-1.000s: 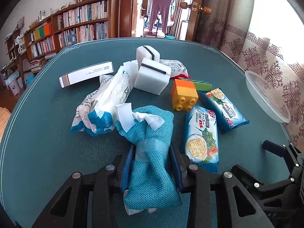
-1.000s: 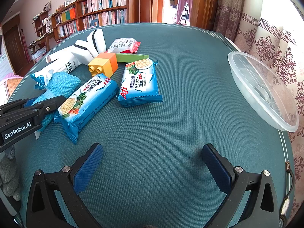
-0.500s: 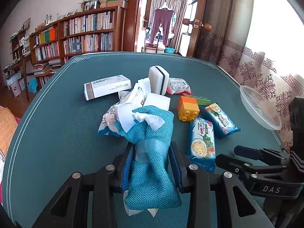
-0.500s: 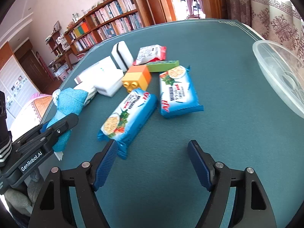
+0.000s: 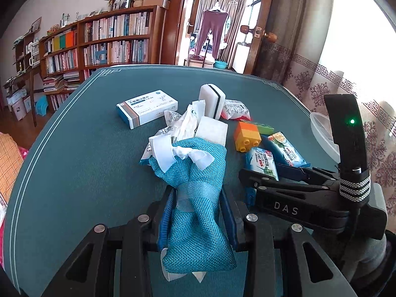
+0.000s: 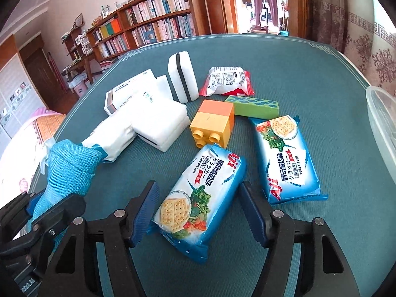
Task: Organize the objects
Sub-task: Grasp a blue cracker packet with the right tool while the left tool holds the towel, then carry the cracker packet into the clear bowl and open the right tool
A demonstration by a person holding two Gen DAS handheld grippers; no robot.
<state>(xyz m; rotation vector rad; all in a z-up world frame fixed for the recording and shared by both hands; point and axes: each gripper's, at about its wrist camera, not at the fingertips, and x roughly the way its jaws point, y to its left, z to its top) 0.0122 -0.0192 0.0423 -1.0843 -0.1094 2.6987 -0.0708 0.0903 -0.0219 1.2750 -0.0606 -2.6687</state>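
Beside the orange brick [image 6: 212, 121], a cracker packet [image 6: 198, 198] was flanked by the closing right tool [image 6: 198, 209], untouched; the left tool [image 5: 196, 212] was pinching a blue mesh pouch [image 5: 198, 198].

The right gripper's [image 6: 198, 212] fingers [image 6: 146, 212] are closing around the near cracker packet [image 6: 200, 198].

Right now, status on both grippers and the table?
Left gripper shut on blue mesh pouch. Right gripper closing around near cracker pack, pads not yet pressing. Second cracker pack close alongside.
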